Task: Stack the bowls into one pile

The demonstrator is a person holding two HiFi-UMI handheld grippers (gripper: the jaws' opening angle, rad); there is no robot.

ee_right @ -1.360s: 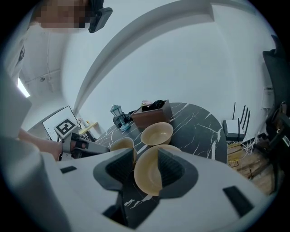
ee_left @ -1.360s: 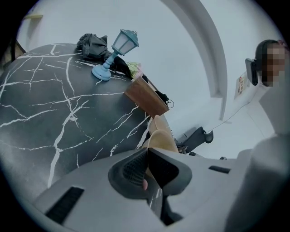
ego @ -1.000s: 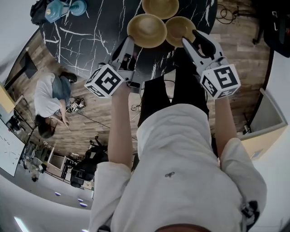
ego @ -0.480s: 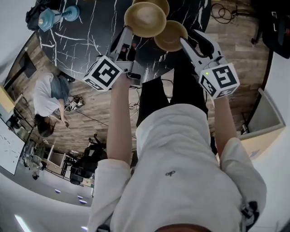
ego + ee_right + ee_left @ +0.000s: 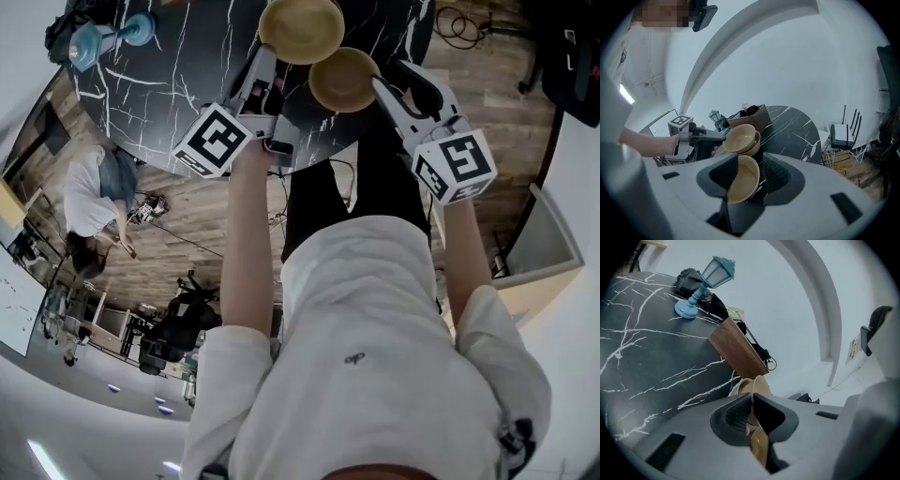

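Three tan bowls are in play over the black marble table (image 5: 178, 84). My left gripper (image 5: 267, 58) is shut on the rim of one bowl (image 5: 300, 28), seen edge-on between its jaws (image 5: 757, 387). In the right gripper view this bowl (image 5: 738, 137) sits nested in a second bowl (image 5: 754, 143) on the table; whether they touch I cannot tell. My right gripper (image 5: 380, 86) is shut on the rim of the third bowl (image 5: 343, 79), held close to the right of that pair. That bowl (image 5: 743, 180) fills the gap between the right gripper's (image 5: 749, 176) jaws.
A blue lantern lamp (image 5: 701, 289) and a dark bag stand at the table's far side, next to a brown box (image 5: 738, 350). A person (image 5: 98, 197) crouches on the wooden floor at the left. A white router (image 5: 842, 136) and cables lie beyond the table's right edge.
My left gripper carried its bowl away from me, over the far bowl, which is now hidden beneath it in the head view. The right gripper's bowl shifted left towards them.
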